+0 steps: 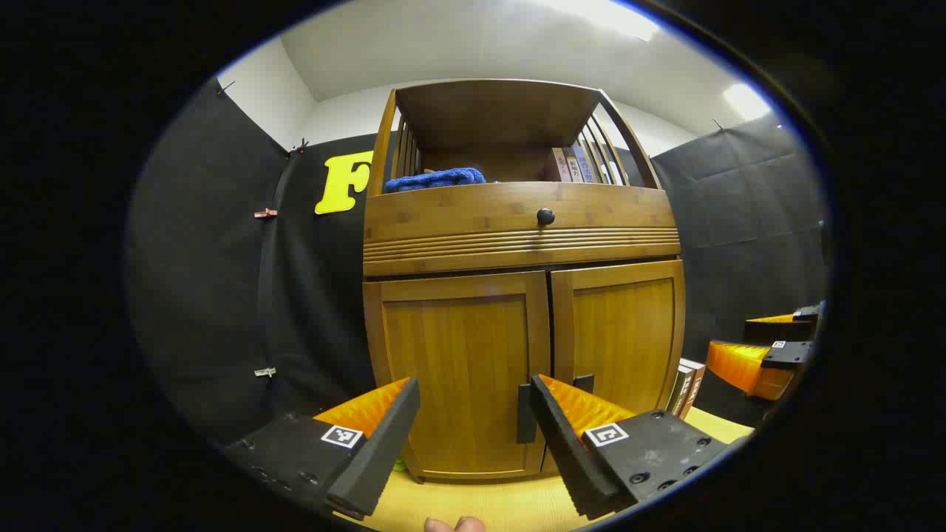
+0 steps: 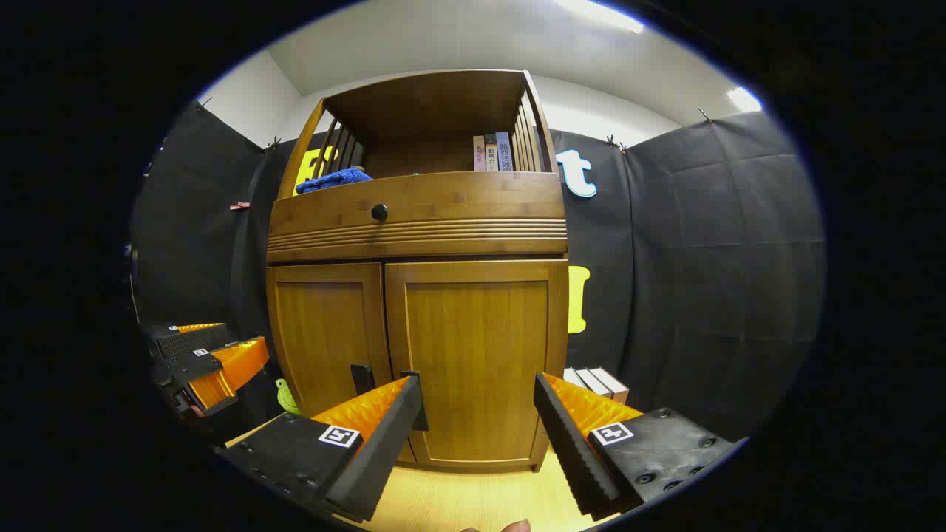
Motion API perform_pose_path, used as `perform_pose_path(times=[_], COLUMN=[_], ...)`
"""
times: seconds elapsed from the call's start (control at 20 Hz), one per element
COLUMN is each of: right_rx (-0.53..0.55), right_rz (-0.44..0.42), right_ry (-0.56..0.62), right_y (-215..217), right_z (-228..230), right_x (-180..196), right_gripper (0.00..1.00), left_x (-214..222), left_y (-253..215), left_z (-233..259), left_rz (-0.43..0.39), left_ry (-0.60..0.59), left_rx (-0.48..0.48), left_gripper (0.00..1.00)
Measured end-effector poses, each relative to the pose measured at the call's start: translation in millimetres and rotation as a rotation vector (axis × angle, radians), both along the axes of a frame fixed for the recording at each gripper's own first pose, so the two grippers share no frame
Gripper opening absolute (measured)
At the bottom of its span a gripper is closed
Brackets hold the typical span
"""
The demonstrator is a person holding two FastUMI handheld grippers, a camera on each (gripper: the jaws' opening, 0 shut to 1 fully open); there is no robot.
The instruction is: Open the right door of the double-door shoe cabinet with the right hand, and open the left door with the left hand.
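Left gripper (image 1: 473, 414), right gripper (image 2: 477, 410) both spread wide; smooth wood-grain cabinet doors (image 2: 473, 355) closed.

Black cloth walls (image 2: 702, 244), white ceiling (image 2: 443, 44) with bright light panels (image 2: 602, 15), pale wooden tabletop (image 2: 473, 502)

The left gripper (image 1: 473, 414) is hanging level with its jaws spread wide and nothing between them; the right gripper (image 2: 477, 410) is sitting the same way, fingers parted and empty; each is showing at the edge of the other's view, well apart.
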State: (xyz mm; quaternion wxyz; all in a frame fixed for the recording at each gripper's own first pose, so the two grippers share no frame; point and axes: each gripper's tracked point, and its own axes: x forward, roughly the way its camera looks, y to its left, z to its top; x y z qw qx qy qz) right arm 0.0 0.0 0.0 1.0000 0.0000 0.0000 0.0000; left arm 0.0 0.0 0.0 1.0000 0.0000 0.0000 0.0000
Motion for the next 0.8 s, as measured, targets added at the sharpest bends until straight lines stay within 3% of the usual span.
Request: perform_pose_path(times=[0.8], right_rx=[-0.008], right_rz=[0.003], right_ry=[0.005], right_y=[5.7], right_z=[-0.3], right_x=[6.6], right_gripper=[0.98], left_x=[10.2], left_y=[1.8], left_z=[-4.5], left_rz=[-0.010], left_ry=[0.020], left_rx=[-0.005], left_gripper=[0.94])
